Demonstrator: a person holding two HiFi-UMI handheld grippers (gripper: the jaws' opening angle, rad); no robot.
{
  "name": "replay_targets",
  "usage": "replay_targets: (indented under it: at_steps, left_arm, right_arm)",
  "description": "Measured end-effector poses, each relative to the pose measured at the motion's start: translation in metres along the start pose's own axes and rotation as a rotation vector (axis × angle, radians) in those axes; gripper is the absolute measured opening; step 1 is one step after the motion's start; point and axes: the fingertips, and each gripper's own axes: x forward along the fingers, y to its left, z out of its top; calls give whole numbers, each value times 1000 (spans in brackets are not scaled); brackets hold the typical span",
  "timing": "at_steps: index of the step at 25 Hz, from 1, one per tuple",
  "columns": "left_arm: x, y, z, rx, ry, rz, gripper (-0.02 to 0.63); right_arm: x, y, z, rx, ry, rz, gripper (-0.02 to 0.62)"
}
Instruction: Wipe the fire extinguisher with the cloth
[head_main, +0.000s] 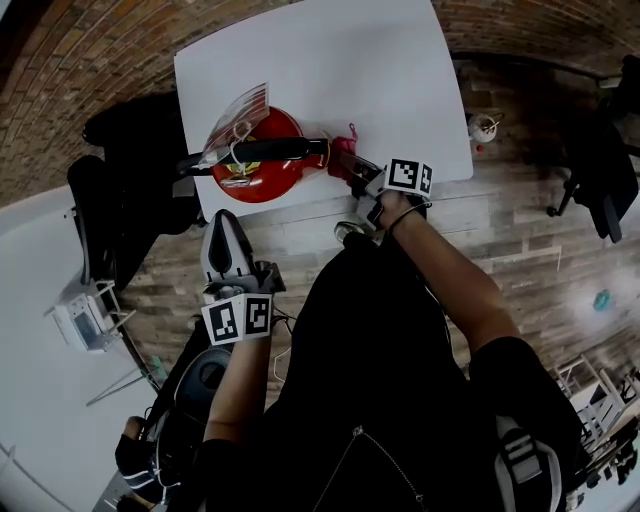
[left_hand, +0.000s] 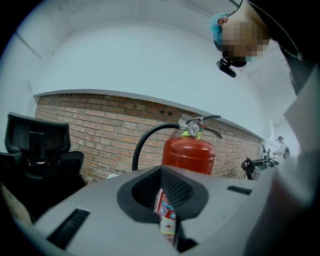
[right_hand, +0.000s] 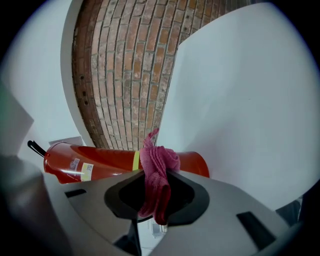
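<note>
A red fire extinguisher (head_main: 262, 168) stands upright at the front edge of a white table (head_main: 330, 60), its black hose and handle across the top. My right gripper (head_main: 362, 174) is shut on a pink cloth (head_main: 343, 155), right beside the cylinder's right side. In the right gripper view the cloth (right_hand: 157, 172) hangs bunched between the jaws of the right gripper (right_hand: 155, 200), against the extinguisher (right_hand: 100, 160). My left gripper (head_main: 226, 222) hovers below the table edge, pointing at the extinguisher (left_hand: 189, 152). The left gripper (left_hand: 167, 212) is shut and holds nothing.
A black office chair (head_main: 100, 215) stands left of the table, also in the left gripper view (left_hand: 35, 150). Another white table (head_main: 35, 330) lies at the lower left. A clear plastic tag (head_main: 238, 115) hangs on the extinguisher's top. A brick wall (left_hand: 100, 130) rises behind.
</note>
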Motion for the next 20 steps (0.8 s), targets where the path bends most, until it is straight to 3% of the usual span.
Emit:
replay_targets:
  at_steps: [20]
  left_arm:
    - [-9, -18, 29, -37, -68, 25, 31]
  right_arm:
    - [-23, 83, 3, -7, 9, 78, 103]
